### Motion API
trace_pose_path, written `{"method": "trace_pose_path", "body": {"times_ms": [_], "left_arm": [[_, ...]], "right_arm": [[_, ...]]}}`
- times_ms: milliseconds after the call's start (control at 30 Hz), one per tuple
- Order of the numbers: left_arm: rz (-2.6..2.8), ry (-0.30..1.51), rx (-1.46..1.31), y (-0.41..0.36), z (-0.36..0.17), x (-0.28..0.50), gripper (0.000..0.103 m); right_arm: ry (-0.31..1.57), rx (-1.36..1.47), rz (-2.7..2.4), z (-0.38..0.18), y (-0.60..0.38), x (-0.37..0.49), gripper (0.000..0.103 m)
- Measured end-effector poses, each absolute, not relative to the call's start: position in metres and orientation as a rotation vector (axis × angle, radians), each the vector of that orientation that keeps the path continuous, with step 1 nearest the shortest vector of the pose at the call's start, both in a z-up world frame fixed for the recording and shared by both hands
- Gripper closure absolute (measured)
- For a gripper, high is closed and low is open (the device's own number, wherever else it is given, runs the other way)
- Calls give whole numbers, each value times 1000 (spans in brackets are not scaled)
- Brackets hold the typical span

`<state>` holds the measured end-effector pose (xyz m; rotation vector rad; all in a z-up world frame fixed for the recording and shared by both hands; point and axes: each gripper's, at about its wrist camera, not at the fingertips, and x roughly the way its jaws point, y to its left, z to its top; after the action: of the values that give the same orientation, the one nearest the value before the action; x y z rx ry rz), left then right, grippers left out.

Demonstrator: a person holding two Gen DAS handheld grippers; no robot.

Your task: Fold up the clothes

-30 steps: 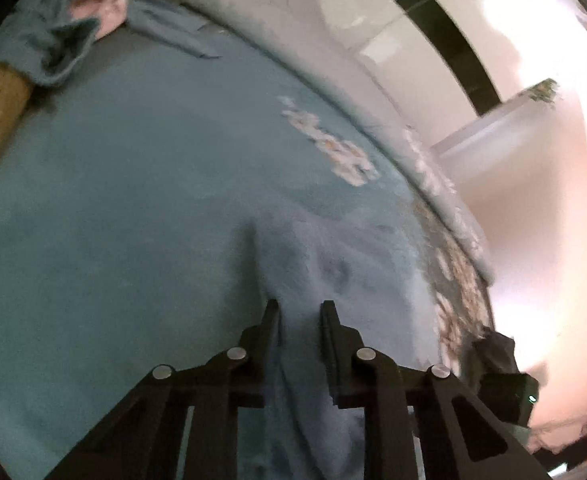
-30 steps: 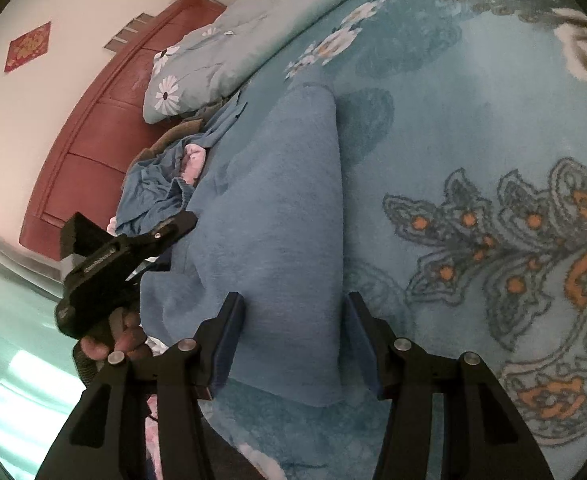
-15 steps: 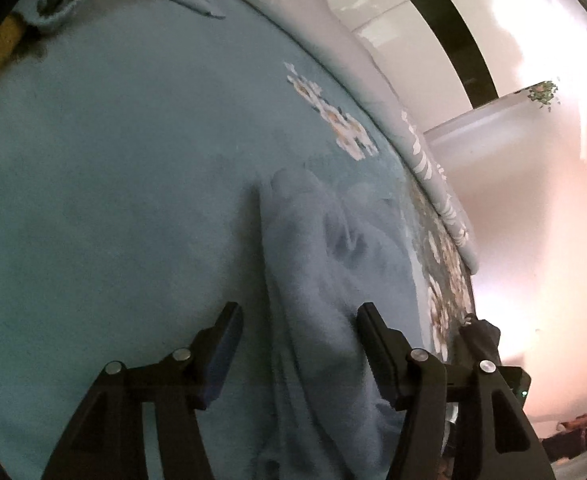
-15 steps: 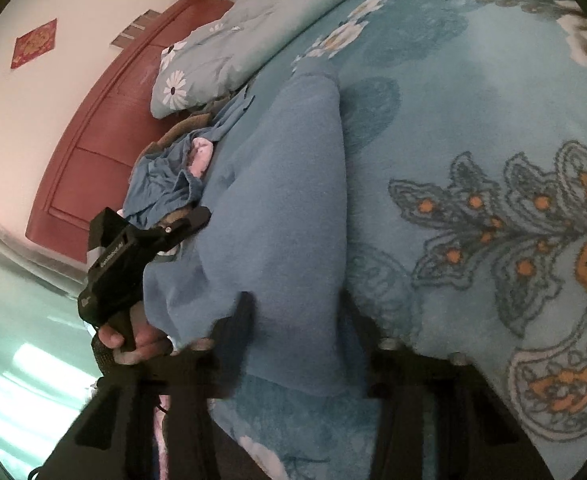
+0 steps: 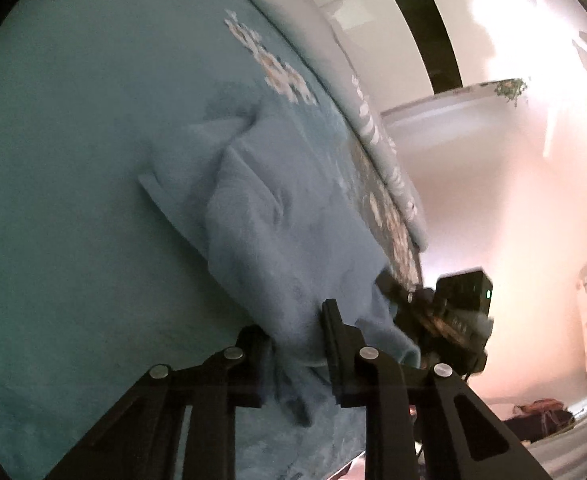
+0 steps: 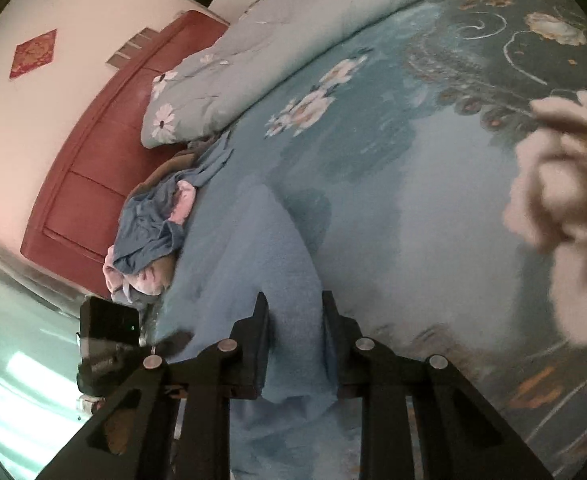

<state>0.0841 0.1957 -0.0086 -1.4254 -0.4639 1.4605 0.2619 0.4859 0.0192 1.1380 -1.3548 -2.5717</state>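
A light blue fleece garment (image 5: 277, 224) lies bunched on the teal floral bedspread (image 5: 73, 160); it also shows in the right wrist view (image 6: 249, 256). My left gripper (image 5: 297, 320) is shut on the garment's near edge, cloth pinched between its black fingers. My right gripper (image 6: 295, 316) is shut on another part of the same near edge. Each gripper shows in the other's view: the right one in the left wrist view (image 5: 449, 312), the left one in the right wrist view (image 6: 109, 336).
A pile of other clothes, blue and pink (image 6: 153, 236), lies at the bed's head beside a floral pillow (image 6: 229, 68) and the red wooden headboard (image 6: 93, 168). A folded quilt (image 5: 377, 116) runs along the bed's far side. A white wall is behind.
Both grippers were open around the garment's edge and have closed on it. The garment has lifted and bunched toward me, and both views have swung.
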Motion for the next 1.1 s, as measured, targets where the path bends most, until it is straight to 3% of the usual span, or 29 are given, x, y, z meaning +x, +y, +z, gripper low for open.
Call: {"method": "trace_pose_path", "body": {"times_ms": [100, 167, 233, 300, 400, 500, 800, 1000, 1067, 1100], "left_arm": [[1432, -485, -1426, 193, -7, 76, 72], [1490, -444, -1401, 188, 1, 72, 62], [1554, -397, -1372, 182, 9, 68, 44], [1615, -399, -1340, 175, 16, 61, 37], [1647, -453, -1323, 168, 19, 39, 31], [1664, -446, -1341, 185, 15, 14, 31], [1586, -275, -1394, 249, -7, 15, 30], [1547, -333, -1387, 243, -9, 17, 32], [1552, -336, -1376, 241, -9, 19, 37], [1554, -335, -1379, 241, -9, 20, 48]], "right_arm": [[-1355, 1182, -2559, 11, 488, 265, 73], [-1355, 1167, -2596, 11, 486, 275, 71], [-1389, 1132, -2635, 11, 487, 286, 65], [-1454, 1093, -2660, 10, 488, 296, 53], [-1571, 1035, -2688, 3, 490, 313, 47], [-1678, 956, -2697, -5, 488, 324, 47], [-1727, 920, -2741, -3, 450, 311, 42], [-1779, 865, -2637, -9, 423, 314, 42], [-1819, 847, -2572, -13, 416, 314, 42], [-1838, 827, -2544, -15, 413, 314, 42]]}}
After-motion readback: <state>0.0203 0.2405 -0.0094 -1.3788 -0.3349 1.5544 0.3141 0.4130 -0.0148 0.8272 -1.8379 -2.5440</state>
